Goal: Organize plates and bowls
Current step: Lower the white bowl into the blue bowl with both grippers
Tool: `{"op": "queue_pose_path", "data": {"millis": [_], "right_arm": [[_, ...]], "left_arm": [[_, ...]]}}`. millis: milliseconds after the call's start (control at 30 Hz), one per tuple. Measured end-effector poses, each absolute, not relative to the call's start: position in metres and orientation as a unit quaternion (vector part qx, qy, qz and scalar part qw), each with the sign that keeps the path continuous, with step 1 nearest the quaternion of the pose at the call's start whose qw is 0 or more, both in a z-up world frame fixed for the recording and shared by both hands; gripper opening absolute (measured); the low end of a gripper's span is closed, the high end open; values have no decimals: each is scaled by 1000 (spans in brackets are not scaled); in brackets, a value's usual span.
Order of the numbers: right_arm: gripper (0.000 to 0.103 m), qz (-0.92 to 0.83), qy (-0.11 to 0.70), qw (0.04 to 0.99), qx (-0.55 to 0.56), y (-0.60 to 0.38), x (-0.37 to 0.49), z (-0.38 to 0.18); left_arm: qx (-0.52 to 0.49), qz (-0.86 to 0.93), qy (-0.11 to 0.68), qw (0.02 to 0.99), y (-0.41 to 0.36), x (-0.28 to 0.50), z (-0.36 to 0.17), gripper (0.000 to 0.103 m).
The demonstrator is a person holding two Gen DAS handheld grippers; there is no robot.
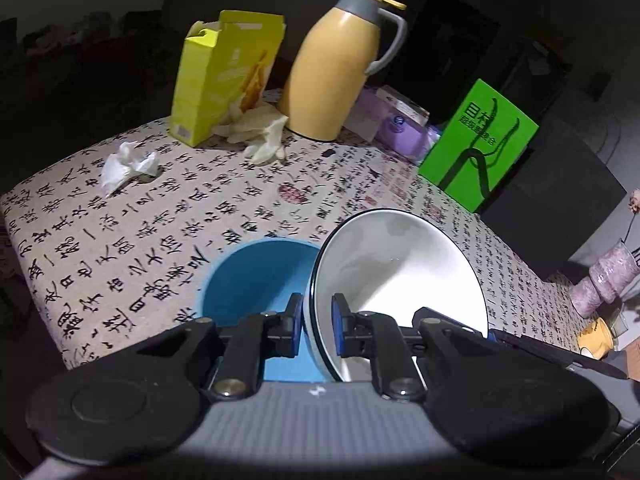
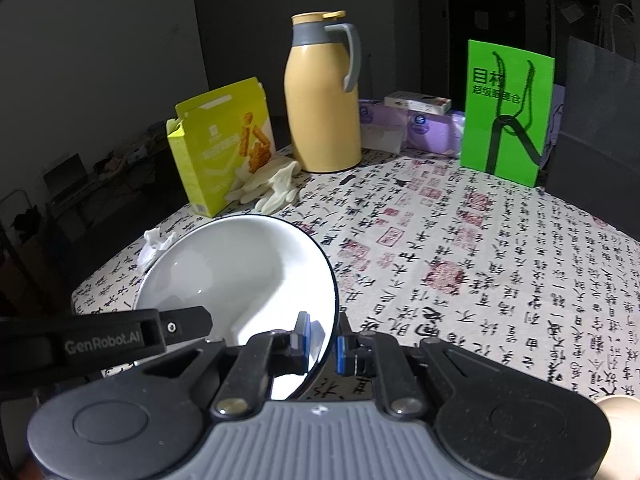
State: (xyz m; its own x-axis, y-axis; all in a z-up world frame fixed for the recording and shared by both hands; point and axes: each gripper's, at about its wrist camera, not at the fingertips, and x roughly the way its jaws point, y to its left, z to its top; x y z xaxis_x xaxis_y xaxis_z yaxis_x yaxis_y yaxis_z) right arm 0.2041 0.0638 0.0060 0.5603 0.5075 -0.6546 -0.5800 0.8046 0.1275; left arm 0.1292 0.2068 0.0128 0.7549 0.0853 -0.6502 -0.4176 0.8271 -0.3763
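Both clamped on the white bowl [image 1: 400, 276], left gripper [image 1: 317, 326] and right gripper [image 2: 323, 338] pinching opposite rims, carried tilted above the tablecloth [image 2: 460, 248] beside the blue bowl [image 1: 256, 276]; next, probably, lowering level into blue, then releasing.

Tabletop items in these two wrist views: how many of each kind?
Dishes: 2 (white black-rimmed bowl, blue bowl)
Yellow thermos jug: 1
Yellow snack box: 1
Green paper bag: 1
Crumpled white tissue: 1
Total: 6

Dim room, dark walls [image 2: 100, 40], calligraphy-print tablecloth [image 2: 480, 260], dark doorway [image 2: 484, 32]
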Motion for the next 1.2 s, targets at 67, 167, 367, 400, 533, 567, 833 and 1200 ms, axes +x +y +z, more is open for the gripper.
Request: {"op": "queue_pose_path", "data": {"millis": [67,167,367,400,533,567,833,1200], "right_arm": [[12,310,357,879,-54,70,204,3],[12,313,364,875,-55,77,206,-3],[12,315,381,867,-62,90,212,-18],[12,315,384,866,-63,91,213,-20],[12,318,390,861,-72,99,217,-27],[12,319,392,860,-74,101,218,-29],[12,324,402,853,-80,107,223,-36],[13,333,412,845,-77,106,228,-35]], "left_arm": [[-261,142,324,898,212,129,10,15],[-265,144,329,895,219,129,4,15],[-271,148,347,886,230,133,-13,15],[-271,149,349,885,231,135,-15,15],[-268,151,356,882,236,139,-21,15],[-266,151,359,882,237,140,-22,15],[-245,148,377,881,240,148,-27,15],[-224,140,401,877,239,156,-25,15]]}}
